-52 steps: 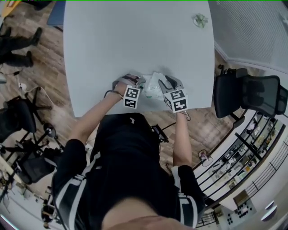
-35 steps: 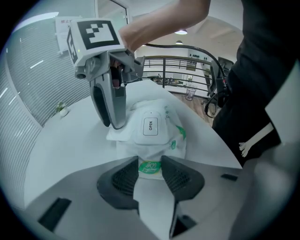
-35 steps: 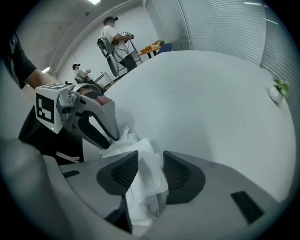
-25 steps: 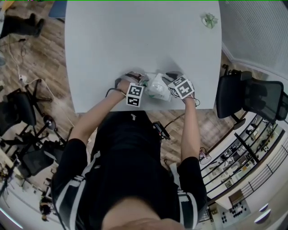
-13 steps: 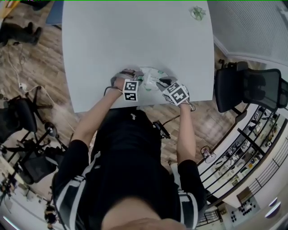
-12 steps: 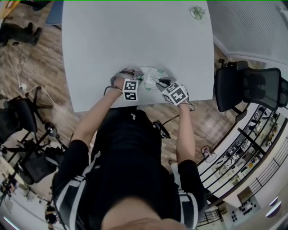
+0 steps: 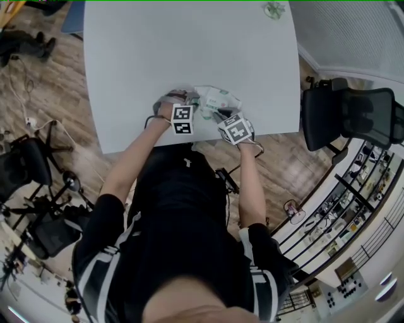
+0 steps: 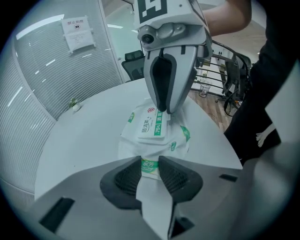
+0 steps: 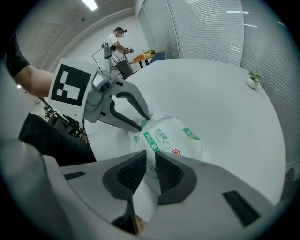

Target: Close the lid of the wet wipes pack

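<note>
The white and green wet wipes pack lies on the white table near its front edge, with its rectangular lid flat on top. My left gripper holds the pack's green-labelled end, which fills the gap between its closing jaws. My right gripper comes in from the opposite side. Its jaws are closing on the pack's thin edge beside the lid. In the left gripper view its tips meet at the lid's far edge.
A small potted plant stands at the table's far right corner. A black office chair sits just right of the table. The table's front edge runs right under both grippers. A person stands far off by another desk.
My right gripper has moved left along the front edge, closer to the left gripper. The pack, bunched up between the grippers earlier, now lies flatter. The left gripper has stayed put.
</note>
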### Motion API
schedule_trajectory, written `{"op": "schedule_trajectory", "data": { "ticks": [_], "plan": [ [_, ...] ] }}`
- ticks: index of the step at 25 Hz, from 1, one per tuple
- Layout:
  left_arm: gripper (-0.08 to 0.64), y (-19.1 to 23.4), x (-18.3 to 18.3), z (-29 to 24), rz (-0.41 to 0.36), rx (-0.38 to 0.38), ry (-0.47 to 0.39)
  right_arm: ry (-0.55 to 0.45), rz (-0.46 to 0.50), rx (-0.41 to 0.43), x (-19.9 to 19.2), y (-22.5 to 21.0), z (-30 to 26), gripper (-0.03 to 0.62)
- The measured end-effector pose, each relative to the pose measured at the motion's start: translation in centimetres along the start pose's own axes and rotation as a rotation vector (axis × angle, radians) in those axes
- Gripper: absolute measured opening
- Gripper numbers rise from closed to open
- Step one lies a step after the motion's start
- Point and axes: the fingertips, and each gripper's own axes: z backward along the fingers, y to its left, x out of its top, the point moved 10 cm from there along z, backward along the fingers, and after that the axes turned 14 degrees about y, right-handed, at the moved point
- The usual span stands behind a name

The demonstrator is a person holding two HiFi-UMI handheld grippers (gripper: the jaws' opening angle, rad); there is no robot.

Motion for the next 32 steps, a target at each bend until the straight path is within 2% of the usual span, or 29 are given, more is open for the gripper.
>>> {"op": "schedule_trajectory", "data": {
  "ticks": [5,13,18,22,24,27,32],
  "plan": [
    [0.130,0.1,0.3,-0.4,0.022,-0.007,-0.008,0.037,-0.029,-0.085,0.0,0.1,-1.3,0.072],
    [0.130,0.3,0.2,-0.3,0.026,-0.017,-0.018,0.105,0.038,-0.227,0.7,1.2,-2.3,0.074],
    [0.130,0.2,0.0,-0.2,0.019,-0.015,-0.014,0.107,0.028,-0.259,0.9,1.7,-2.7,0.074],
    [0.129,0.2,-0.3,-0.4,0.042,-0.004,-0.024,0.084,0.017,-0.257,0.8,1.5,-2.8,0.074],
    [0.126,0.0,-0.4,-0.6,0.077,-0.006,-0.025,0.079,0.006,-0.245,0.5,1.6,-2.7,0.074],
    [0.129,-0.5,-0.8,0.7,0.182,0.004,-0.046,0.019,-0.056,-0.237,0.0,2.6,-1.4,0.103],
    [0.127,-0.7,-0.9,6.7,0.443,0.085,-0.239,-0.262,-0.209,-0.334,-2.1,3.8,4.7,0.098]
  ]
}}
